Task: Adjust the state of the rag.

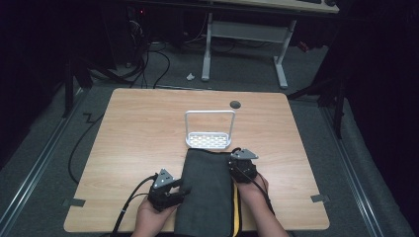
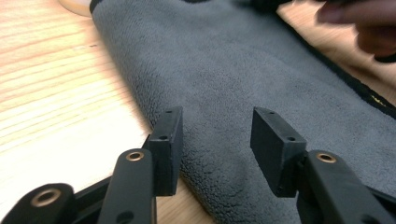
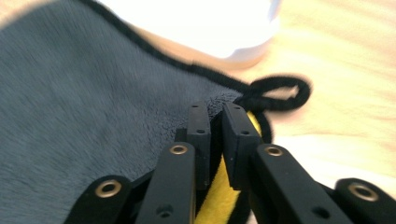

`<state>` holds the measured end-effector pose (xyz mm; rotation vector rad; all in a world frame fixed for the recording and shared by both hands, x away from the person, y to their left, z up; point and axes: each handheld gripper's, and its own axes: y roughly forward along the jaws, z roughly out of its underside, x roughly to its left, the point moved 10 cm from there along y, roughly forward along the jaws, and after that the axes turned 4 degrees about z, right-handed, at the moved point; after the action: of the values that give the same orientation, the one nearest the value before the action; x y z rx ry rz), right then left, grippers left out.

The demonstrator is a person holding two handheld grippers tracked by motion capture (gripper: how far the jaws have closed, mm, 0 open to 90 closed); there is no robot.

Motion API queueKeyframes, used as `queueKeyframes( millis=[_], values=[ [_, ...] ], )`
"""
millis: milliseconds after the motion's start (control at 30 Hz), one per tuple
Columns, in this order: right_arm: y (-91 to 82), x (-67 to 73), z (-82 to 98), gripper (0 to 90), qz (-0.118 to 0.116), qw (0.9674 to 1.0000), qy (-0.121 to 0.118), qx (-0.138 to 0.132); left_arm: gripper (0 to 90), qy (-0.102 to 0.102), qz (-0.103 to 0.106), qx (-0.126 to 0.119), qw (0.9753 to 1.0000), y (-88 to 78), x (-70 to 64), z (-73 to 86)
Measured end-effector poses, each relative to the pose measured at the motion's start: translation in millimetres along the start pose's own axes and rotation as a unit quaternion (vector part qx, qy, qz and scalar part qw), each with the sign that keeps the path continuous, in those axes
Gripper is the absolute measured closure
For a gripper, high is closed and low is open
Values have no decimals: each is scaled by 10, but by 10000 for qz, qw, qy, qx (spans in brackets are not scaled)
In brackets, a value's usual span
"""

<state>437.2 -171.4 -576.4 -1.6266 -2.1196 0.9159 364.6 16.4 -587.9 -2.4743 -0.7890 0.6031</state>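
Right tongs (image 3: 215, 122) pinch grey towel (image 3: 93, 107) corner; left tongs (image 2: 217, 135) spread over opposite edge.

A folded towel (image 1: 206, 192) lies on the table (image 1: 138, 133) at the near edge, between two handheld grippers. The left gripper (image 1: 174, 191) sits at the towel's left edge, the right gripper (image 1: 237, 159) at its far right corner. A small rack (image 1: 209, 130) stands just behind the towel.
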Motion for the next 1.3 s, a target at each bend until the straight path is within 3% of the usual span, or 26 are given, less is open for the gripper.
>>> queueKeyframes(
  millis=[67,133,233,267,367,500,633,767,867,1000,1133,1200,1300],
  values=[
    [-68,-89,-18,833,127,9999,28,-43,541,64,-9,105,9999,34,-53,23],
    [-46,-177,54,804,290,9995,-35,119,543,220,-85,195,9995,60,-116,53],
    [51,-251,213,609,344,9982,94,473,540,390,-128,286,9987,60,-205,95],
    [61,-277,219,563,354,9983,187,421,540,414,-120,297,9986,57,-230,106],
    [75,-286,232,641,80,9980,451,429,540,345,-8,311,9989,41,-279,129],
    [52,-212,244,780,-127,9986,367,369,539,245,74,267,9993,-2,-286,113],
    [10,-145,273,807,-176,9993,185,256,521,167,46,105,9998,-49,-216,46],
    [-97,-34,355,811,-394,9991,31,144,487,-105,-103,-163,9998,-70,34,-144],
    [-148,18,390,811,-470,9988,-25,130,450,-414,-167,-194,9988,16,228,-257],
    [-173,47,408,810,-469,9988,-102,74,417,-797,-201,-50,9966,218,396,-337],
    [-175,49,410,809,-472,9989,-48,54,428,-921,-313,145,9951,390,475,-365],
    [-176,49,411,809,-453,9989,-71,39,461,-924,-366,116,9950,424,493,-389],
    [-176,47,411,806,-457,9989,-84,19,539,-1065,-244,115,9939,456,473,-400]
  ],
)
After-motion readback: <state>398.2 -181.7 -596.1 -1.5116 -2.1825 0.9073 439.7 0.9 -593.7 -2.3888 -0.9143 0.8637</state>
